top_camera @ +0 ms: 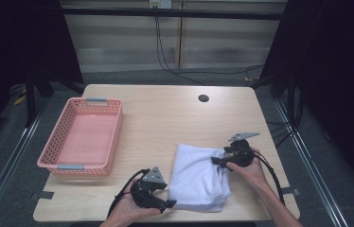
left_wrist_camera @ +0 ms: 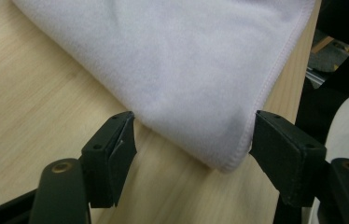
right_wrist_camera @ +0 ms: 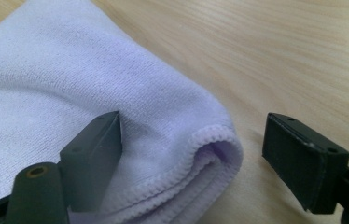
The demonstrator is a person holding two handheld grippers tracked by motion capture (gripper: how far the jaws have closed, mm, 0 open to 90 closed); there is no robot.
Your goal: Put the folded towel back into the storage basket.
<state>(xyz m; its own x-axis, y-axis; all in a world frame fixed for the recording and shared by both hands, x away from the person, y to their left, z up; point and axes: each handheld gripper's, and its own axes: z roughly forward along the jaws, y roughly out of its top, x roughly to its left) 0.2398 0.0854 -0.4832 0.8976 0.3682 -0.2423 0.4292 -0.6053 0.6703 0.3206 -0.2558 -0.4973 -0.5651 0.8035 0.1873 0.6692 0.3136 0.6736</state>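
A folded white towel [top_camera: 195, 177] lies on the wooden table [top_camera: 165, 118] near its front edge. My left gripper [top_camera: 170, 204] is at the towel's near left corner, open, and that hemmed corner [left_wrist_camera: 224, 161] sits between its jaws. My right gripper [top_camera: 214, 161] is at the towel's far right corner, also open. There the folded, stitched edge [right_wrist_camera: 205, 149] lies between the two jaws, with the left jaw resting on the cloth. A hand holds each gripper.
A pink plastic basket [top_camera: 83, 137] with nothing in it stands on the left part of the table. A round cable hole [top_camera: 203, 98] is near the far edge. The towel's near side lies close to the table's front edge.
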